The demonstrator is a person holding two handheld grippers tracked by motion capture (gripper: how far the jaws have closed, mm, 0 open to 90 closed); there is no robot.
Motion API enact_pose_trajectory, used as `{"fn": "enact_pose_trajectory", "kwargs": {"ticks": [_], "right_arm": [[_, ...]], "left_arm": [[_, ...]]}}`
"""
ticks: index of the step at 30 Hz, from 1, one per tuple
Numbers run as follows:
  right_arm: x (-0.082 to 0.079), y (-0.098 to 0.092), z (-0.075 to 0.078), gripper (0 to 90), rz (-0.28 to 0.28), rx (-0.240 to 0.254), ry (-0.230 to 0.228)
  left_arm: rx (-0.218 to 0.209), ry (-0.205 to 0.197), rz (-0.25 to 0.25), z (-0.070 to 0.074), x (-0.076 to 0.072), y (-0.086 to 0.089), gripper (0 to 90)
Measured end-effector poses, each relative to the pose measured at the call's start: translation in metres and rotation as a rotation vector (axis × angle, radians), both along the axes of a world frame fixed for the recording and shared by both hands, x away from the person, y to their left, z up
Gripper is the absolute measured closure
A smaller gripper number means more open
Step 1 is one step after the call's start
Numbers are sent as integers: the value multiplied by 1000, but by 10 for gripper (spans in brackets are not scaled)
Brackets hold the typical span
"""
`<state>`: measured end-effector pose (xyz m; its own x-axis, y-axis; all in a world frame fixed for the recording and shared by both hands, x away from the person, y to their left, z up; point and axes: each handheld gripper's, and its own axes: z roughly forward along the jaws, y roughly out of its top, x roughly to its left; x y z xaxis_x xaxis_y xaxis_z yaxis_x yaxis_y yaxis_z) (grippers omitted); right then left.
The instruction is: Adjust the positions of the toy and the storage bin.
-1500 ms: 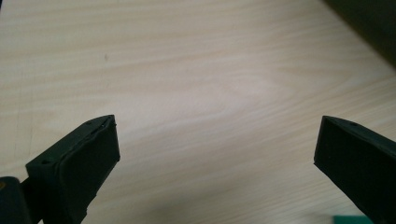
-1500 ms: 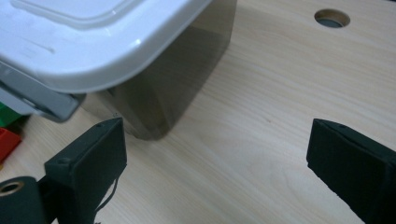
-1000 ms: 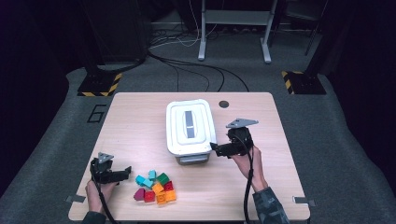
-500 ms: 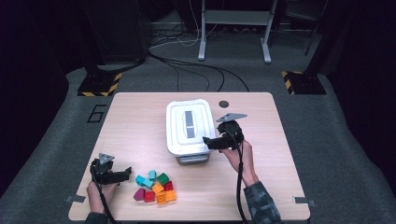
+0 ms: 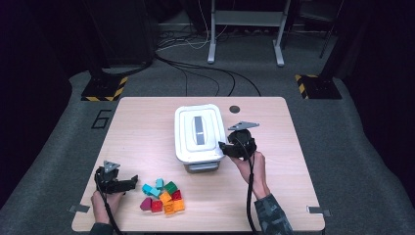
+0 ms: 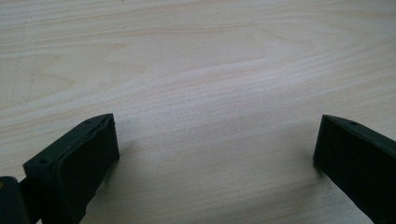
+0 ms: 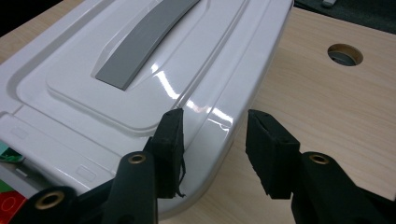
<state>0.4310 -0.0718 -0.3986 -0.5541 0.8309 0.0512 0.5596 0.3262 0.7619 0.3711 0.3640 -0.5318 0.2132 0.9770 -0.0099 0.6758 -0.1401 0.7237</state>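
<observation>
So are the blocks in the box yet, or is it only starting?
Only starting. Nothing looks done: the lid is on the white box, and the coloured blocks sit loose on the table. Right now the right tongs have been closing around the lid's edge, one jaw above and one beside it. The left tongs are open over bare wood. Still left: probably lifting the lid and moving the blocks.

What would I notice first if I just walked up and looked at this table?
Probably the white box with its grey-striped lid, mid-table. The right gripper has its jaws straddling the lid's edge; they have just been closing. Next, the bright toy blocks near the front edge, beside the open left gripper.
</observation>
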Motion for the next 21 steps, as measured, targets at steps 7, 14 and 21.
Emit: {"fn": "enact_pose_trajectory", "kwargs": {"ticks": [7,14,21], "right_arm": [[1,-9,0,648,2,1,-1],[3,-11,2,676,-12,-25,0],[5,-17,2,688,-22,-43,-11]], "left_arm": [[1,3,0,0,0,0,0],[1,2,0,0,0,0,0],[1,2,0,0,0,0,0]]}}
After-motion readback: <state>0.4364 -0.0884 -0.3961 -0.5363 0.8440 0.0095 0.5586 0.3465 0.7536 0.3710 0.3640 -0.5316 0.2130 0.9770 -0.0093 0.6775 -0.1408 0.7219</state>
